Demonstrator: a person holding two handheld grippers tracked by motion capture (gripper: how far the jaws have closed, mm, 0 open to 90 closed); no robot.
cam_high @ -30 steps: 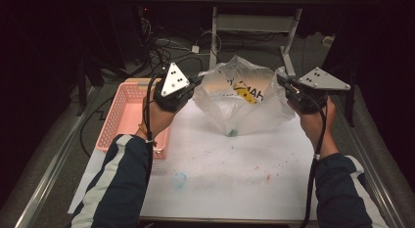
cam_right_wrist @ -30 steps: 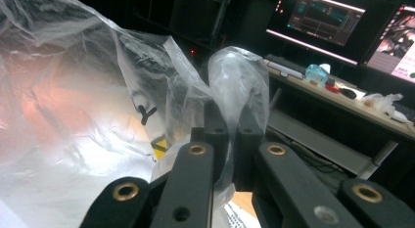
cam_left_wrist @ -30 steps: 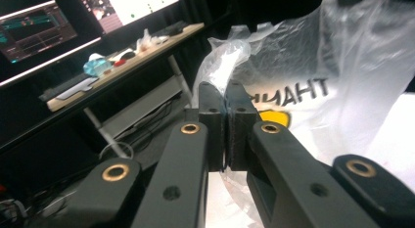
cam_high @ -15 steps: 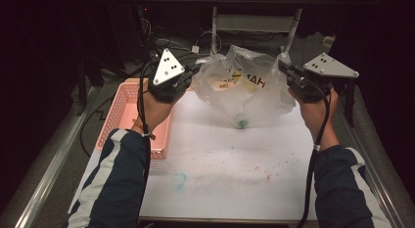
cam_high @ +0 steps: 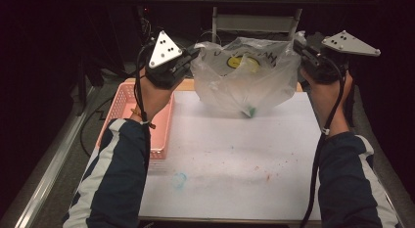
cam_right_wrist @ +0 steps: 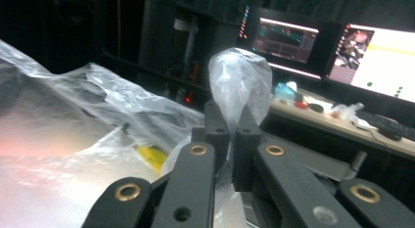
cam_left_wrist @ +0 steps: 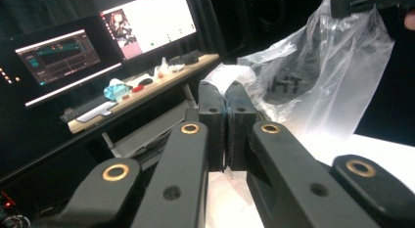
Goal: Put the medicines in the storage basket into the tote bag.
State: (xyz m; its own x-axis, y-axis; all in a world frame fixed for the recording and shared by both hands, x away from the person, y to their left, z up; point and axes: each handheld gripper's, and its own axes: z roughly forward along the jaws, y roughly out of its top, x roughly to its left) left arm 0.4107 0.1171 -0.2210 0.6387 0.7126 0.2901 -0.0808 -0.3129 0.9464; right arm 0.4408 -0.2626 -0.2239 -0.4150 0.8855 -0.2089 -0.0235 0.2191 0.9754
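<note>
A person holds a clear plastic bag [cam_high: 244, 81] up between two grippers, stretched over the far half of the white table [cam_high: 230, 159]; the left gripper [cam_high: 192, 57] has one top corner, the right gripper [cam_high: 299, 47] the other. From above, the bag hangs in a sagging pouch, its lowest part close over the tabletop; whether it touches, I cannot tell. Black lettering runs across the film, with a yellow patch [cam_high: 243, 62] near the top, and a small green thing [cam_high: 251, 111] lies at the bottom of the pouch.

In the left gripper view the jaws are pressed together with bunched white film coming out beyond their tips; the bag [cam_left_wrist: 323, 76] spreads away to the right, where the other gripper [cam_left_wrist: 364, 4] pinches its upper edge. In the right gripper view the jaws stand nearly closed on a twist of film that puffs up above their tips [cam_right_wrist: 240, 86]; the rest of the bag billows to the left, the yellow patch [cam_right_wrist: 152, 157] showing through it.

A pink basket [cam_high: 122, 108] sits on the table's left edge, beside the person's left sleeve [cam_high: 115, 174]; monitors [cam_right_wrist: 333, 49] glow over a desk beyond.
</note>
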